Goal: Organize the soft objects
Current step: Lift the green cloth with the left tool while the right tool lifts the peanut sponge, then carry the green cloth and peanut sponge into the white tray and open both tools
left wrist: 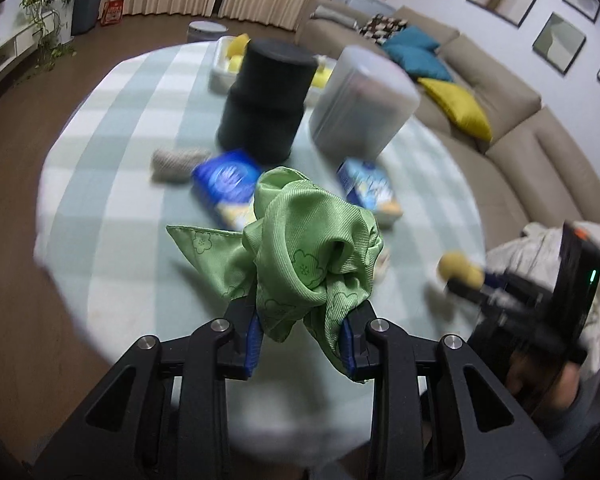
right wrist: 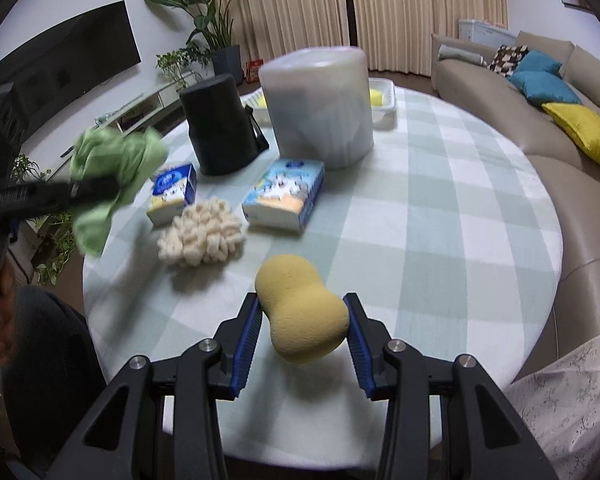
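My left gripper (left wrist: 300, 320) is shut on a crumpled green cloth (left wrist: 300, 236), held above the round checked table (left wrist: 120, 140); the same green cloth (right wrist: 112, 164) appears blurred at the left of the right wrist view. My right gripper (right wrist: 304, 320) is shut on a yellow peanut-shaped sponge (right wrist: 300, 308), lifted a little off the table (right wrist: 440, 220); that sponge (left wrist: 460, 270) also shows at the right of the left wrist view. A cream fluffy chenille pad (right wrist: 202, 236) lies on the table ahead of the sponge.
A black cylinder container (right wrist: 220, 128) and a translucent grey bin (right wrist: 320, 108) stand mid-table. Two tissue packs (right wrist: 172, 196) (right wrist: 284, 196) lie in front of them. A white tray (right wrist: 384, 100) with yellow sponges sits at the far edge. A beige sofa (right wrist: 540, 120) curves along the right.
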`<state>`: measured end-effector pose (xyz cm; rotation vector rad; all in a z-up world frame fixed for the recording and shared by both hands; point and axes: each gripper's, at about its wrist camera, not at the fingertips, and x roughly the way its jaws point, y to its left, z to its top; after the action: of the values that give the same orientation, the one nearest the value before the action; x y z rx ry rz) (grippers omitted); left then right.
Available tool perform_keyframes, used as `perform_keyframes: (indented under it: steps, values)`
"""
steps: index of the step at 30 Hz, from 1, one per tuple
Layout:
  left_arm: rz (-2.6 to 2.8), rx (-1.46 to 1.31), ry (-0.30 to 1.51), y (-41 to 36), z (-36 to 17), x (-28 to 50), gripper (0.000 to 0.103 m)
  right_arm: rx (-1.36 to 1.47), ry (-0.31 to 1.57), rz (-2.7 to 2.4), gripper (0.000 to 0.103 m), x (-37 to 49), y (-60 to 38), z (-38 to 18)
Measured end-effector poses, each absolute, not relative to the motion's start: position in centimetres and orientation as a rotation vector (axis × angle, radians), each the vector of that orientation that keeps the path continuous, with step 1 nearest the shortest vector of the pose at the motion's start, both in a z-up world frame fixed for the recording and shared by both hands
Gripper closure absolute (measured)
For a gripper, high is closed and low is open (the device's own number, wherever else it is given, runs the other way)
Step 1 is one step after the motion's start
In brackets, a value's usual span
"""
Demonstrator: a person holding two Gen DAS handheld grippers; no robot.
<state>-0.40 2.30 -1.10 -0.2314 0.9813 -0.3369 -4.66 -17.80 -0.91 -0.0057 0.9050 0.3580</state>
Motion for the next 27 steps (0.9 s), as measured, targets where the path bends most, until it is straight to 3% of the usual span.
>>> perform_keyframes:
  steps: [7, 13, 20, 27]
  values:
    - [-0.275, -0.190, 0.943, 5.8, 0.8, 0.4, 0.075, -0.021, 0.887, 0.316, 0.058, -3.8, -19.6, 1.2]
    - [-0.232, -0.145, 0.871, 9.6, 4.7, 5.8, 0.075, -0.051, 0.832, 0.216, 0.058, -0.4, -24.4, 4.9]
    - [-0.251, -0.079, 0.846, 10.4, 8.6, 18.1, 0.075, -0.038, 0.827, 0.148, 0.058, 9.9, -30.7, 9.7]
    - [-0.317, 0.062, 0.948, 4.2, 7.6, 29.9, 0.075, -0.121, 0.898, 0.271, 0.058, 23.9, -26.1, 12.4]
